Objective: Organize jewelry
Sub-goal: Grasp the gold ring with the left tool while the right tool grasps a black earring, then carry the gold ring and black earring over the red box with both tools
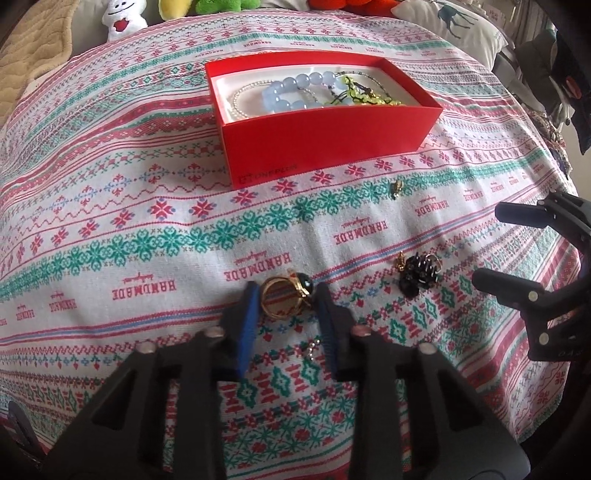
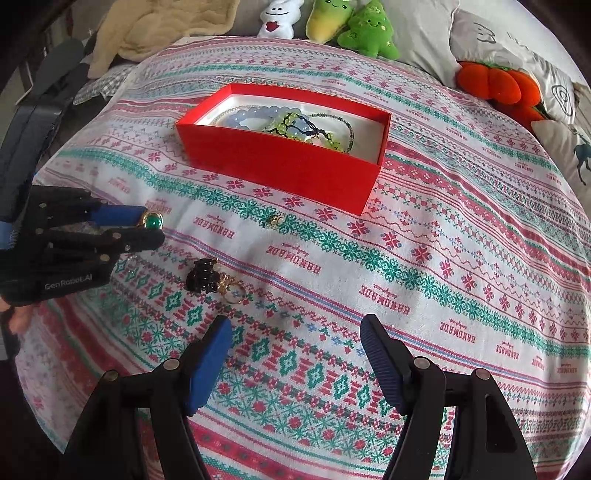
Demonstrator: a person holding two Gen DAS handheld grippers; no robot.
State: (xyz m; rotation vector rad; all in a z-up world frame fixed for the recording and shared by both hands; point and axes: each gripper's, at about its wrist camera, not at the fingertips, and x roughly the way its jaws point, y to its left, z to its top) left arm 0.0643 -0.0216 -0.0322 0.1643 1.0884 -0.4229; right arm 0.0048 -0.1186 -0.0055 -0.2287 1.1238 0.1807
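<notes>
My left gripper (image 1: 286,295) is shut on a gold ring with a green stone (image 1: 288,297); it also shows in the right wrist view (image 2: 149,221), held just above the cloth. A red box (image 1: 325,122) holds a blue bead bracelet (image 1: 295,90), a pearl strand and green beads; it also shows in the right wrist view (image 2: 284,147). A black ornament with a gold ring (image 1: 419,273) lies right of my left gripper, also in the right wrist view (image 2: 207,278). A small gold piece (image 1: 397,186) lies near the box. My right gripper (image 2: 295,332) is open and empty.
A patterned cloth (image 2: 443,258) covers the surface. Plush toys (image 2: 347,22), an orange plush (image 2: 498,85) and pillows line the far edge. A small silver clasp (image 1: 312,347) lies between my left fingers.
</notes>
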